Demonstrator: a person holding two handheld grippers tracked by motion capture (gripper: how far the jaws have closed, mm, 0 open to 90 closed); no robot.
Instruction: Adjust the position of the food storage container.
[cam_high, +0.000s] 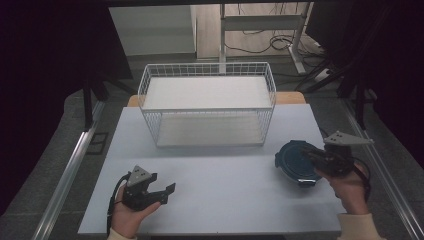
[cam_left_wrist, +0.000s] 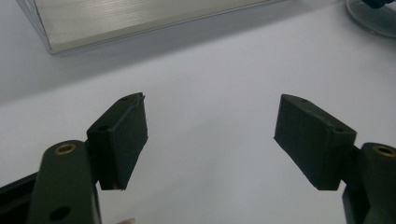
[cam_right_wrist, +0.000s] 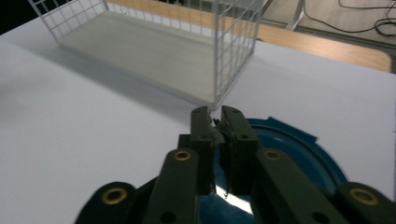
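A round container with a dark blue lid (cam_high: 292, 162) sits at the right of the white table (cam_high: 215, 180). My right gripper (cam_high: 309, 156) hovers over the lid's right half. In the right gripper view its jaws (cam_right_wrist: 215, 119) stand pressed together above the blue lid (cam_right_wrist: 303, 154), and I cannot tell whether a thin lip of the lid is pinched between them. My left gripper (cam_high: 167, 192) rests at the table's front left, held in a hand. Its jaws (cam_left_wrist: 210, 135) are wide apart over bare table with nothing between them.
A white wire basket (cam_high: 207, 66) with a pale bottom board stands at the back middle of the table; its corner (cam_right_wrist: 219, 56) rises just beyond the right gripper. The container's glass edge (cam_left_wrist: 373, 21) shows far off in the left gripper view. Cables lie on the floor behind.
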